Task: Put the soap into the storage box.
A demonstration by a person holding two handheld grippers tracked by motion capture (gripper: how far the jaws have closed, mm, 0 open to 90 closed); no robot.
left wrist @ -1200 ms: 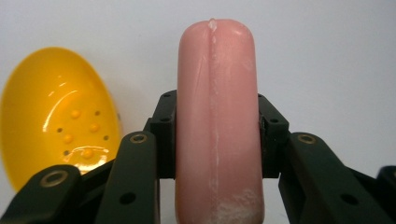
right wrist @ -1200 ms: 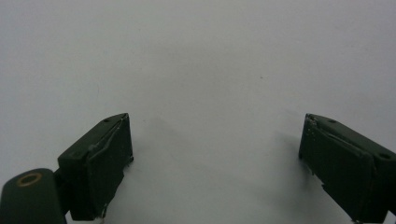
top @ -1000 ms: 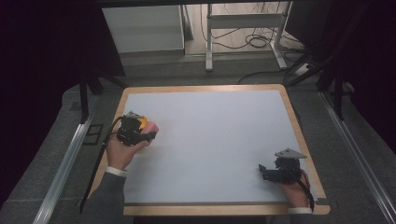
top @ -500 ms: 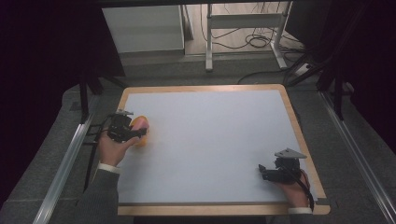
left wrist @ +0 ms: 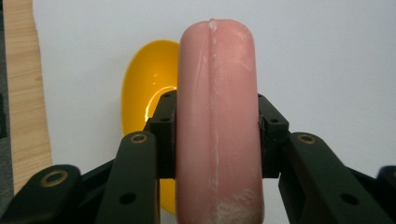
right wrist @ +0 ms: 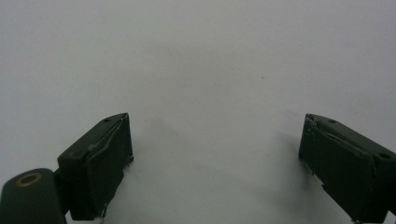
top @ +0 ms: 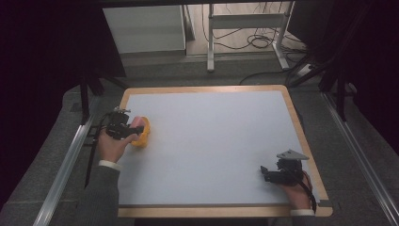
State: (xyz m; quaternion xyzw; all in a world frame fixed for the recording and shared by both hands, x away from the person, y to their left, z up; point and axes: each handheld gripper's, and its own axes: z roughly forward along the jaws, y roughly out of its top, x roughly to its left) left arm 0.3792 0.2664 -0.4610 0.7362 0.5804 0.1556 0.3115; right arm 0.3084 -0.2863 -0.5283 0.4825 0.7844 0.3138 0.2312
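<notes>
The pink sausage-shaped toy [left wrist: 216, 126] is clamped in the left gripper [top: 123, 129] beside the yellow bowl [left wrist: 147, 100], near the table's [top: 211, 141] left edge. It is not yet placed in the bowl. The right gripper [right wrist: 215, 163] is held wide, empty, by the right front corner.

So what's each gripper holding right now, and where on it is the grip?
The left gripper clamps a pink rounded block across its two broad sides, near mid-length, above a yellow bowl. The right gripper holds nothing; its jaws stand open.

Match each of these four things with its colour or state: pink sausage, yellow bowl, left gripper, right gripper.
Things:
1. pink sausage
2. yellow bowl
3. left gripper
4. right gripper

States:
A. jaws wide apart above the bare white board
B. clamped between two black jaws
C. lying on the board beyond the sausage
D. shut on something

Pairs: 1-B, 2-C, 3-D, 4-A
</notes>
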